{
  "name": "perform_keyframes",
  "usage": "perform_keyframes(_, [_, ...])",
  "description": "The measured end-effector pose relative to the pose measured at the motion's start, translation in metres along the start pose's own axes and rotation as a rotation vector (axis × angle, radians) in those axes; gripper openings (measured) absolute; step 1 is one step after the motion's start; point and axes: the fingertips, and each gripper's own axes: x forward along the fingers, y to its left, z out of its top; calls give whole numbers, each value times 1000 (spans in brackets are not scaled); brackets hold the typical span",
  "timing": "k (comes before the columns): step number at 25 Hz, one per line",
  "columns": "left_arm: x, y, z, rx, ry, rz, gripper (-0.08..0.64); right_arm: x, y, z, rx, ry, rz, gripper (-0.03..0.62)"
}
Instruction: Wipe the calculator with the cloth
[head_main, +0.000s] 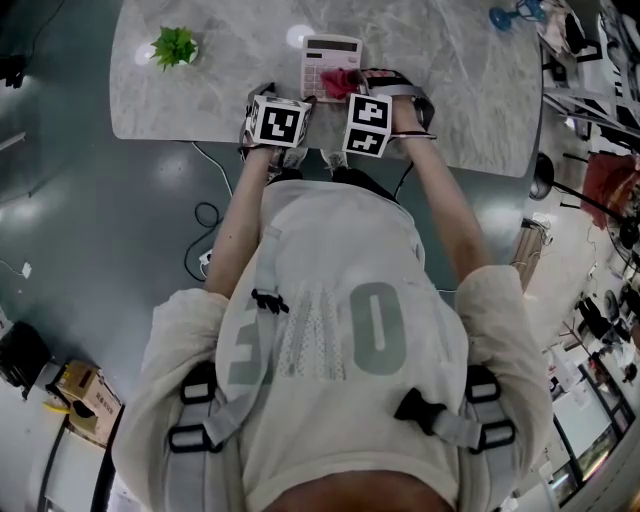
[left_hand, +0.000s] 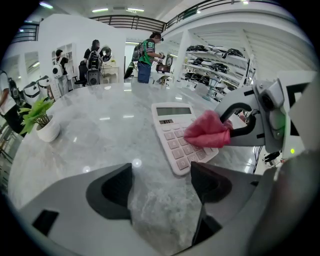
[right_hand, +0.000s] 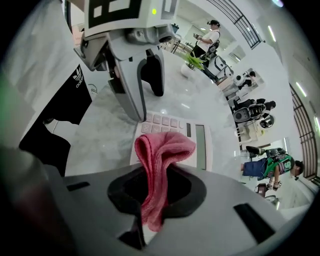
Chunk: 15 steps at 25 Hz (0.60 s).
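A white calculator (head_main: 327, 60) lies on the marble table (head_main: 200, 90) near its front edge. My right gripper (right_hand: 155, 192) is shut on a red cloth (right_hand: 159, 155), and the cloth rests on the calculator's (right_hand: 187, 135) key area. In the left gripper view the cloth (left_hand: 207, 131) sits bunched on the right side of the calculator (left_hand: 177, 137). My left gripper (left_hand: 160, 192) stands open just in front of the calculator's near edge, with only bare marble between its jaws. In the head view both grippers sit side by side at the table edge, left gripper (head_main: 268, 100), right gripper (head_main: 350, 85).
A small potted plant (head_main: 175, 47) stands at the left of the table. A blue object (head_main: 510, 15) sits at the far right corner. Cables (head_main: 205, 240) lie on the floor under the table edge. People stand far behind the table.
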Motion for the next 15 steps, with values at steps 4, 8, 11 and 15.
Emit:
perform_keyframes(4, [0, 0, -2, 1, -2, -2, 359, -5, 19, 4, -8, -12, 42, 55])
perform_keyframes(8, [-1, -1, -1, 1, -5, -2, 359, -12, 38, 8, -15, -23, 79, 55])
perform_keyframes(11, [-1, -2, -1, -1, -7, -1, 359, -15, 49, 9, -24, -30, 85, 55])
perform_keyframes(15, [-1, -1, 1, -2, -8, -2, 359, -14, 52, 10, -17, -32, 94, 55])
